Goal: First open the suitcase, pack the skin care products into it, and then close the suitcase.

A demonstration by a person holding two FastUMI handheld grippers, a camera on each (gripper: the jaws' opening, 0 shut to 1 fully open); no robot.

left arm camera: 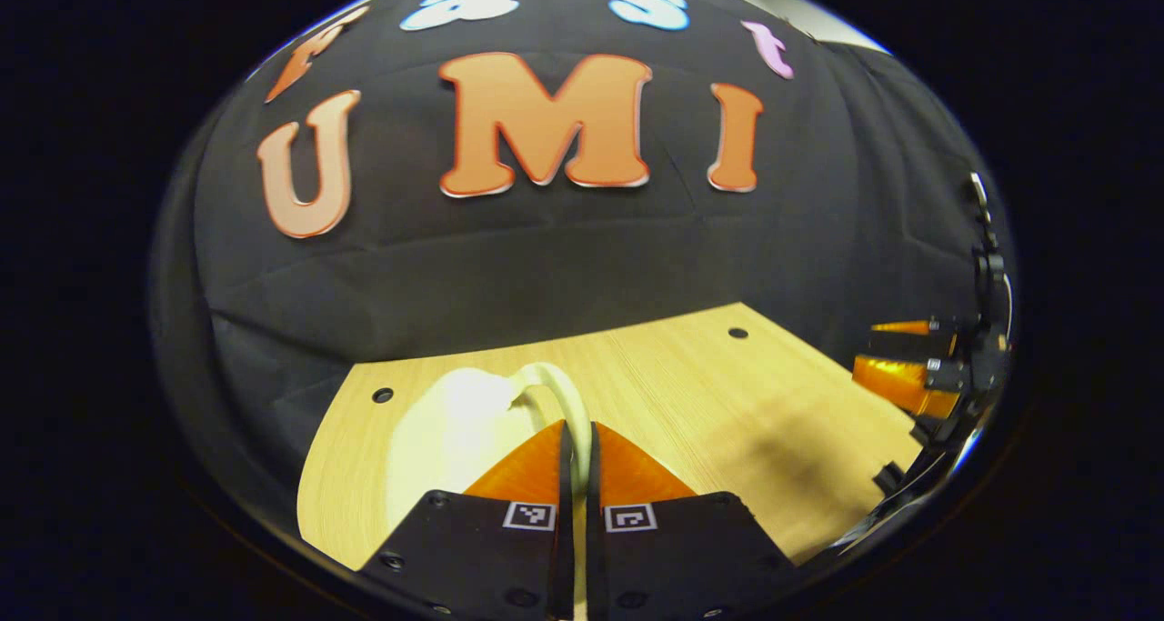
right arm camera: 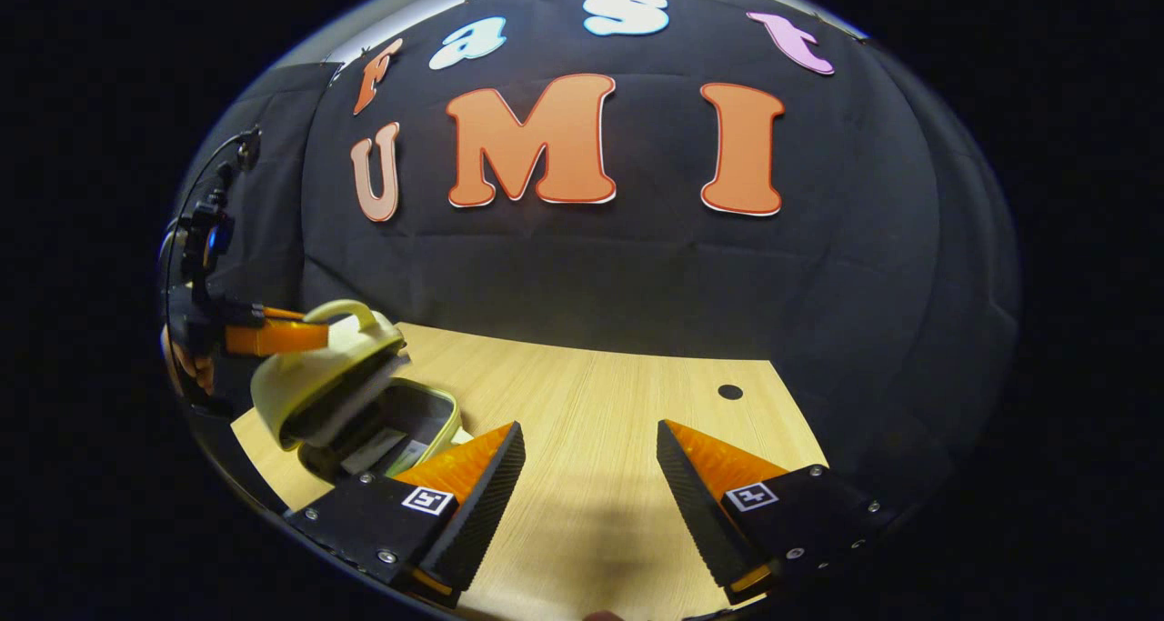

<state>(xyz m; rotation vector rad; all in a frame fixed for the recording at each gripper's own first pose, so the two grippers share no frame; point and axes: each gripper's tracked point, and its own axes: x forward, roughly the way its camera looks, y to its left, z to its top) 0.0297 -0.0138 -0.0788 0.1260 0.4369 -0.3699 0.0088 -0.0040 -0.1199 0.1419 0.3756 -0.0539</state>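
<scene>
Pale yellow and small, the suitcase [right arm camera: 346,394] sits on the near left part of the wooden table [right arm camera: 600,421] in the right gripper view, with its lid [right arm camera: 318,366] raised partway and tilted over the base, so that the dark inside shows; something flat and light lies in there, but it is too small to name. The left gripper [right arm camera: 273,337] reaches in from the left edge of that view with its orange fingers at the lid's arched handle [right arm camera: 350,310], a hand [right arm camera: 186,362] behind it. In the left gripper view those fingers are clenched on the handle [left arm camera: 568,403], nearly touching each other with the pale strap pinched between them, and the lid [left arm camera: 455,421] curves away below and to the left. The right gripper [right arm camera: 591,462] hangs released over bare table beside the suitcase, its ribbed pads [right arm camera: 496,485] well apart, its left finger just next to the base's rim. Black cloth [right arm camera: 637,275] backs the table.
</scene>
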